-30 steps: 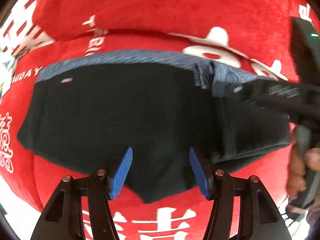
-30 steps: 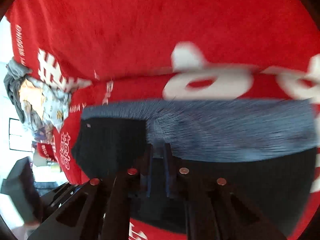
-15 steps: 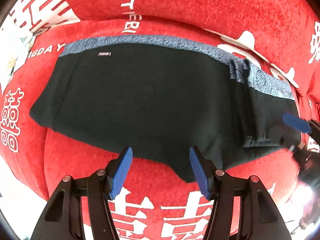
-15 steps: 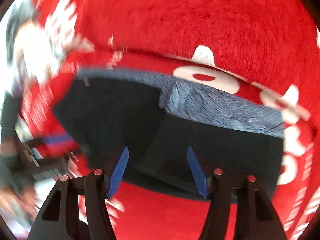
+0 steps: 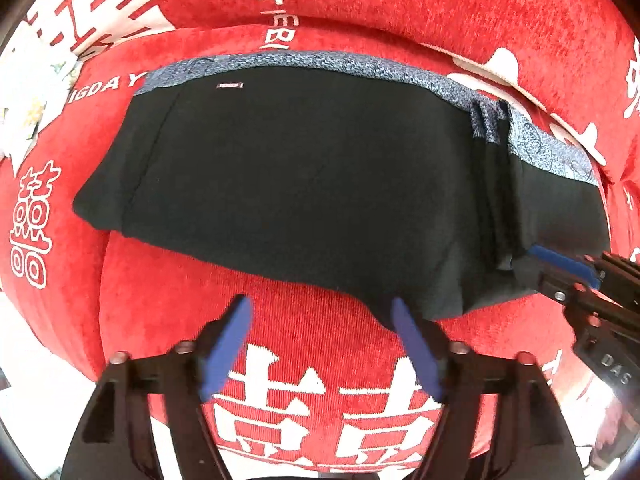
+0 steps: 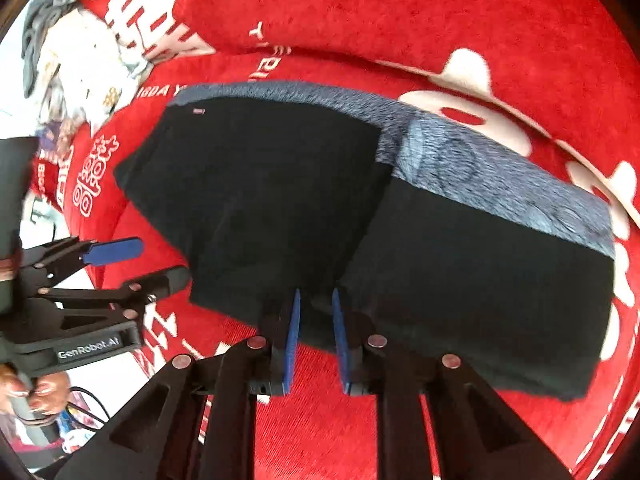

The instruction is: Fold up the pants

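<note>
Black pants (image 5: 304, 184) with a blue-grey waistband (image 5: 344, 62) lie spread on a red sofa seat; the right end is folded over onto the rest (image 6: 480, 272). My left gripper (image 5: 320, 312) is open and empty, just in front of the pants' near hem. My right gripper (image 6: 314, 300) has its blue pads narrowed to a small gap at the near hem, at the edge of the fold; whether cloth is between them is unclear. It also shows in the left wrist view (image 5: 568, 268) at the right.
The red sofa cover (image 5: 320, 360) with white lettering fills both views, with a backrest (image 6: 400, 8) behind the pants. A heap of other clothes (image 6: 72, 52) lies at the far left. The seat's front edge is below the grippers.
The right gripper let go of the folded end, drew back and has now narrowed at the near hem. The left gripper pulled back slightly, staying open.
</note>
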A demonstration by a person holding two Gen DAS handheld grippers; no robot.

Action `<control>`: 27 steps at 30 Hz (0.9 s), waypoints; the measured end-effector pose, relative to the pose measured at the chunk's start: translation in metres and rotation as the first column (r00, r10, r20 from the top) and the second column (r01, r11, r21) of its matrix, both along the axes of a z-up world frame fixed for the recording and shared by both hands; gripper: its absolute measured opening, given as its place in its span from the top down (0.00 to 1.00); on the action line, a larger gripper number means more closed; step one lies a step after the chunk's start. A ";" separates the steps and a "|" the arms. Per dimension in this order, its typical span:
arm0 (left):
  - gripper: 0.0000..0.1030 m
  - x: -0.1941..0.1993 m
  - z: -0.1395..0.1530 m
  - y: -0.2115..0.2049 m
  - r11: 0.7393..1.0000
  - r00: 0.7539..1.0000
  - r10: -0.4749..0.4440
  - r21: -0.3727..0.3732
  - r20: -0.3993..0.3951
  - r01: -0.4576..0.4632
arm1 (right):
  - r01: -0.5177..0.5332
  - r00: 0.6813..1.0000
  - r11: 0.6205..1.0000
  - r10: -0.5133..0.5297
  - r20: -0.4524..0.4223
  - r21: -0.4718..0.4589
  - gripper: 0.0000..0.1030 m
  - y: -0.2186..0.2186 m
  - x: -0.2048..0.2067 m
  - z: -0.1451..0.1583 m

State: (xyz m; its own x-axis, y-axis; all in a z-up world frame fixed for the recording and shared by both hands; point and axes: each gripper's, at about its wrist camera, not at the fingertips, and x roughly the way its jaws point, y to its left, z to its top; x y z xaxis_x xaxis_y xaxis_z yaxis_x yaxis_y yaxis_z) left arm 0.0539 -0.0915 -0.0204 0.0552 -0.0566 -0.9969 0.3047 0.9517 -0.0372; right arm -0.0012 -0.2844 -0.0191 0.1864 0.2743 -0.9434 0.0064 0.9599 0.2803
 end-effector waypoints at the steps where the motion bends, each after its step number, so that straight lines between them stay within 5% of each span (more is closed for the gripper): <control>1: 0.26 0.000 0.002 0.000 1.000 1.000 0.003 -0.004 0.004 -0.003 | 0.015 1.000 1.000 -0.015 -0.002 0.000 0.81 -0.002 -0.003 0.004; 3: 0.25 -0.001 0.005 0.001 1.000 1.000 0.006 -0.012 0.009 -0.006 | 0.054 0.998 0.998 -0.054 -0.019 0.015 0.77 -0.005 -0.008 0.009; 6: 0.00 -0.003 0.009 0.003 1.000 1.000 0.007 -0.020 0.013 -0.007 | 0.107 0.994 0.994 -0.106 -0.039 0.026 0.51 -0.010 -0.016 0.014; 9: 0.00 -0.005 0.013 0.004 1.000 1.000 -0.003 -0.024 0.015 0.004 | 0.145 0.988 0.989 -0.143 -0.058 0.029 0.40 -0.014 -0.025 0.018; 11: 0.00 -0.007 0.012 0.006 1.000 1.000 -0.002 -0.018 0.009 0.003 | 0.169 0.983 0.986 -0.167 -0.082 0.016 0.21 -0.016 -0.030 0.019; 27: 0.00 -0.035 0.004 -0.007 0.996 1.000 0.003 0.092 -0.009 -0.002 | 0.260 0.956 0.965 -0.251 -0.150 0.040 0.19 -0.038 -0.069 0.011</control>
State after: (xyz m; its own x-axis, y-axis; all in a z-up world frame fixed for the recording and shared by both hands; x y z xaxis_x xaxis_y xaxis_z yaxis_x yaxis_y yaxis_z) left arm 0.0192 -0.0982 -0.0168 0.0462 0.0354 -0.9983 0.3025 0.9519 0.0478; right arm -0.0706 -0.3228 -0.0078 0.1221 0.2906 -0.9490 0.2930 0.9030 0.3142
